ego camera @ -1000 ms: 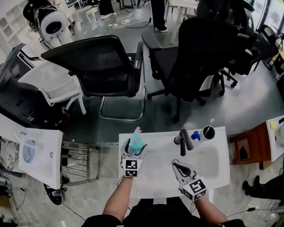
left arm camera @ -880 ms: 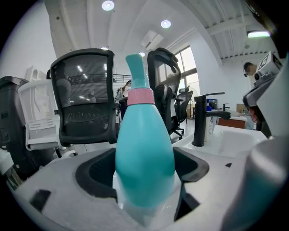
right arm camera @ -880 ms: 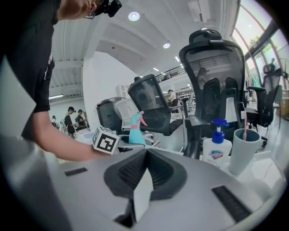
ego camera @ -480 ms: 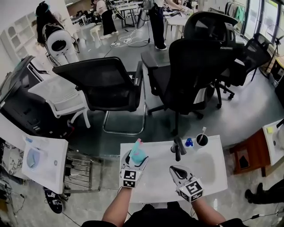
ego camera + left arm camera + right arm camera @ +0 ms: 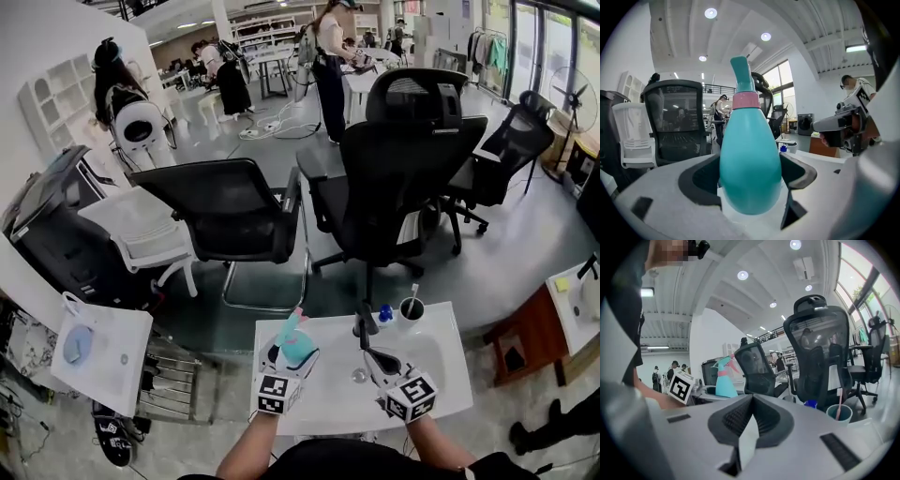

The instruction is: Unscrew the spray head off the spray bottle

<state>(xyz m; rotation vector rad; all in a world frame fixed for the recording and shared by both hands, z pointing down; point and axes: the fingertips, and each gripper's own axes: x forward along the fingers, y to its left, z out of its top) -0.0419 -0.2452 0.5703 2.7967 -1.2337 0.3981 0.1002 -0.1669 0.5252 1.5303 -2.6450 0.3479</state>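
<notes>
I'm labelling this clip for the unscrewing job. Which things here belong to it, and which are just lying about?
Job: teal spray bottle; its spray head; left gripper, gripping the bottle; right gripper, shut and empty.

Lying about: cup; small blue item; office chairs.

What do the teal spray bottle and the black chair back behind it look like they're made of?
The spray bottle looks like plastic: smooth, opaque teal with a soft sheen, its pink collar likewise. The chair back is probably black mesh in a rigid frame; the room shows faintly through it.
</notes>
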